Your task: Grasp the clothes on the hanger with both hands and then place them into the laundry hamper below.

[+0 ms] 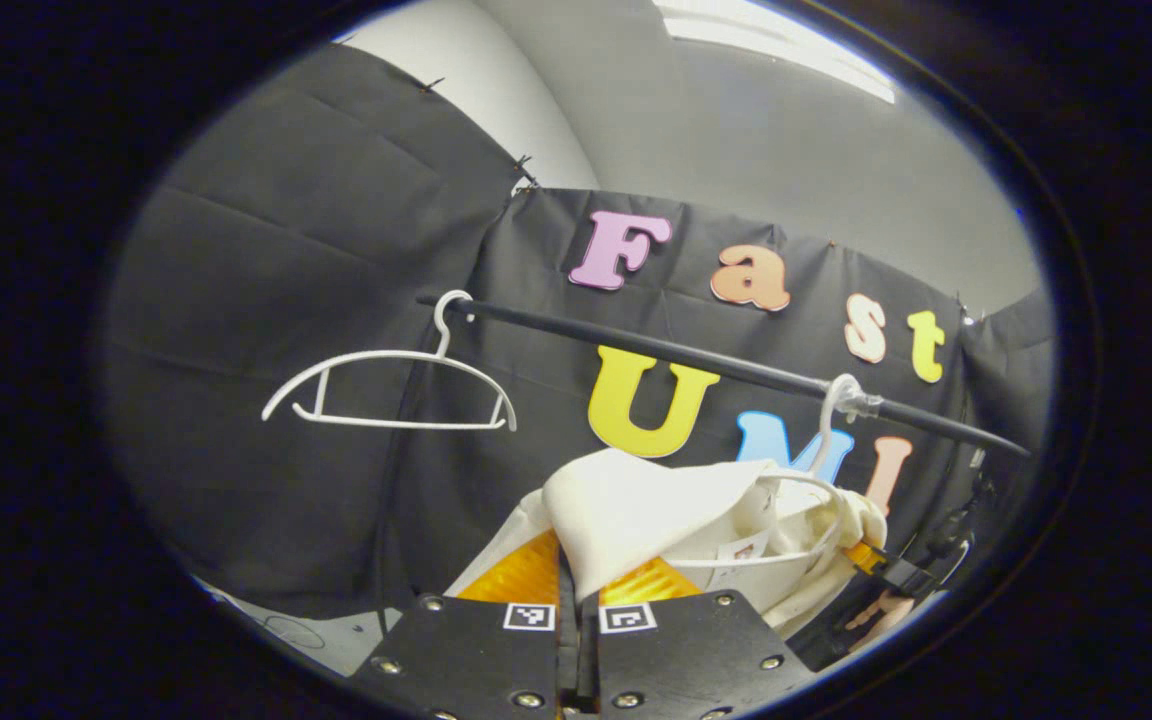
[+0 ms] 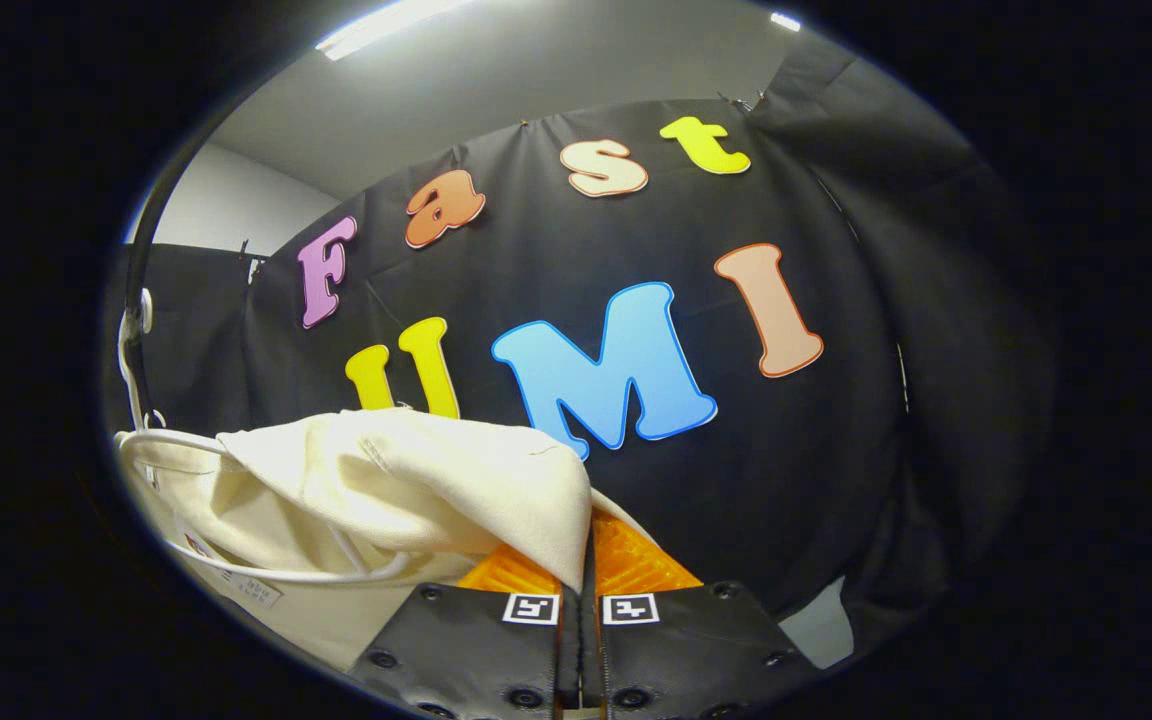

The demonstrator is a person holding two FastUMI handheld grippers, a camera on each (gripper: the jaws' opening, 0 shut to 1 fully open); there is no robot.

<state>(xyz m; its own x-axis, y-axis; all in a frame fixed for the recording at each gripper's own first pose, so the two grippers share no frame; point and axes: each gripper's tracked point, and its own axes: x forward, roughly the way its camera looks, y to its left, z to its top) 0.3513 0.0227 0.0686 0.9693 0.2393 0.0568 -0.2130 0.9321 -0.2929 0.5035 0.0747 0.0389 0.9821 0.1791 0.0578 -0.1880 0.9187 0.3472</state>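
A cream garment (image 1: 656,515) hangs on a white hanger (image 1: 821,480) from a dark rail (image 1: 696,360). In the left gripper view my left gripper (image 1: 576,580) is shut on one shoulder of the garment, the cloth pinched between its fingers. Across the garment, low at the right of that view, part of the other gripper (image 1: 896,575) and a hand show. In the right gripper view my right gripper (image 2: 584,575) is shut on the other shoulder of the cream garment (image 2: 416,480), and the white hanger (image 2: 266,570) loops out to the left.
An empty white hanger (image 1: 391,385) hangs further left on the rail. Black cloth walls close the booth behind and to both sides. A strip of pale floor (image 1: 306,630) shows low at the left. The rail (image 2: 136,290) curves up the left of the right gripper view.
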